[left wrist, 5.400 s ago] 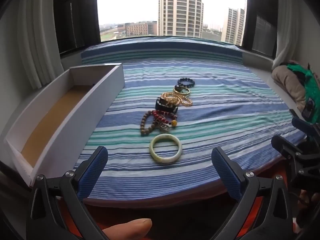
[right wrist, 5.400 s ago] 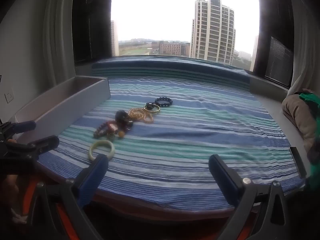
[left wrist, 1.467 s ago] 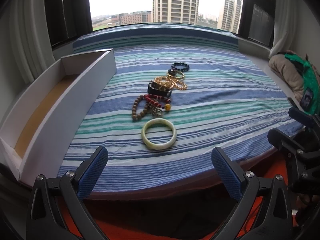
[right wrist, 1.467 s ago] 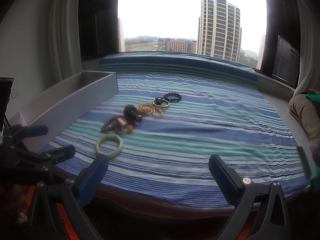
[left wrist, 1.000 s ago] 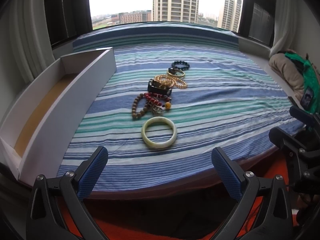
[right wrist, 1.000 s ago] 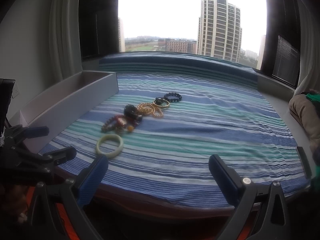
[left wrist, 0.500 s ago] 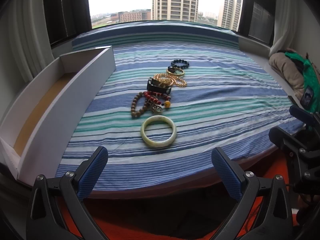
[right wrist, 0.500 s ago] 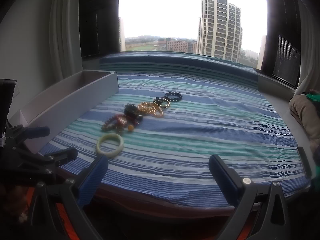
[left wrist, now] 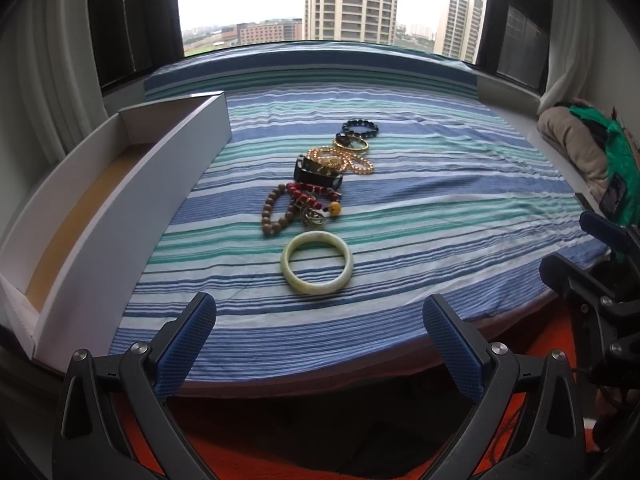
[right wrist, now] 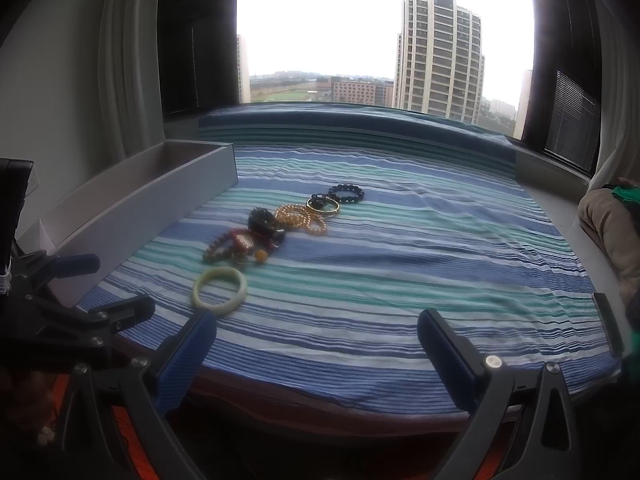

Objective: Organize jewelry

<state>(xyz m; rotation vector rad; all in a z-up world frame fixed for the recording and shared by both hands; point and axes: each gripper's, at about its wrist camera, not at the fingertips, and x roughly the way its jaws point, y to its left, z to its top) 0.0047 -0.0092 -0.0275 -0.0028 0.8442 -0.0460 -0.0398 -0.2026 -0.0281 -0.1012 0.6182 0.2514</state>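
beside the jewelry row (left wrist: 320, 184) sits a white box (left wrist: 120, 184) (both claws spread, holding nothing).

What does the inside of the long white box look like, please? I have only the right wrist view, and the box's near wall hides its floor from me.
Observer: The left wrist view looks down into the box. Its floor is plain tan, and no jewelry shows on it.
Operator: Thank you. Is the left gripper lined up with the pale green bangle?
Observer: Yes. In that view, the pale green bangle lies flat just ahead of the left gripper, centred between its open fingers and untouched.
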